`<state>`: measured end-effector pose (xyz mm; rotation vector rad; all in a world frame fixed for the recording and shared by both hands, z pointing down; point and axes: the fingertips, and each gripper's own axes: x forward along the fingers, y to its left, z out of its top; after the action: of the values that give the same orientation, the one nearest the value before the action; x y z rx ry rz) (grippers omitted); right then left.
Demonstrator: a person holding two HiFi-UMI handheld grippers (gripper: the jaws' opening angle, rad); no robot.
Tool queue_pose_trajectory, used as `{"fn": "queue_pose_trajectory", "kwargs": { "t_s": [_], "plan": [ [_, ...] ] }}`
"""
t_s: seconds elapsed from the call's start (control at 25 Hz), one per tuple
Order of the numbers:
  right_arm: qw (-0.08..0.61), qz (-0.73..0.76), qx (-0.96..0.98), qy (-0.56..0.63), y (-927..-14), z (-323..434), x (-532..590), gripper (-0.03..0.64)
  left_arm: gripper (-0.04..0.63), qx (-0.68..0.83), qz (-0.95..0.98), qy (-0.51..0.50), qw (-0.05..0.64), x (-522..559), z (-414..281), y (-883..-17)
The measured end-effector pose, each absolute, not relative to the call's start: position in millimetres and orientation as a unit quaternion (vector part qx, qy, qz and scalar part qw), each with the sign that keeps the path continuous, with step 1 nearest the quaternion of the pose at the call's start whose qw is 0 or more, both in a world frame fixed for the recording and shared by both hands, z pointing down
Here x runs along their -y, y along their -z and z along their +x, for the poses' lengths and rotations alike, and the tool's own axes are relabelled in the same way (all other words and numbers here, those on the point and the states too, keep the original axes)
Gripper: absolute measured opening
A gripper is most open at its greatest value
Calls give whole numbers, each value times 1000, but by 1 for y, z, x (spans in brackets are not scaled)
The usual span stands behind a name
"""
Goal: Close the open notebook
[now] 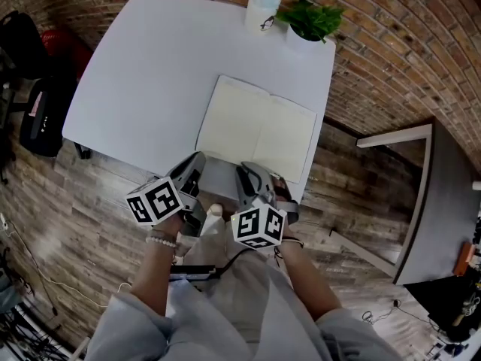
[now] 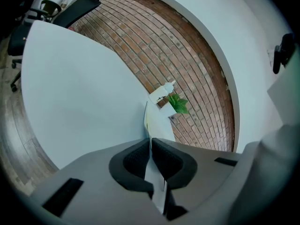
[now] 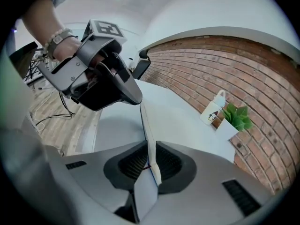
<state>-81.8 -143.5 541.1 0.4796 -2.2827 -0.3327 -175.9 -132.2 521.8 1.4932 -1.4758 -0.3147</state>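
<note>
Notebook [image 1: 258,126] near edge pinched, left gripper [image 2: 150,143], right gripper [image 3: 151,146]

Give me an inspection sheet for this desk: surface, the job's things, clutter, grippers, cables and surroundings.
Surface: white table, three things on it.
Job's things: notebook lies open and flat near the table's near edge.
Clutter: white bottle and potted plant at the far edge, apart from the notebook.
Grippers: left gripper and right gripper each have jaws shut on the notebook's near edge.
Cables: loose cables on the floor at left; none seen on the table.
Surroundings: brick wall, wood floor, black chair.
</note>
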Motion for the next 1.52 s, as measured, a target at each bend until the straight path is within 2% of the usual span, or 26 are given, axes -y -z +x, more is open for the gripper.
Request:
{"fn": "queue_pose_trajectory", "kwargs": {
  "t_s": [0.68, 1.16, 1.52],
  "plan": [
    [305, 308, 901, 9, -484, -5, 151, 67, 28, 596, 704, 20, 386, 135, -135, -472],
    [261, 341, 903, 18, -447, 33, 143, 64, 25, 545, 772, -36, 325, 143, -83, -442],
    [256, 377, 890, 9, -436, 64, 136, 64, 26, 506, 798, -35, 325, 148, -44, -435]
  ]
}}
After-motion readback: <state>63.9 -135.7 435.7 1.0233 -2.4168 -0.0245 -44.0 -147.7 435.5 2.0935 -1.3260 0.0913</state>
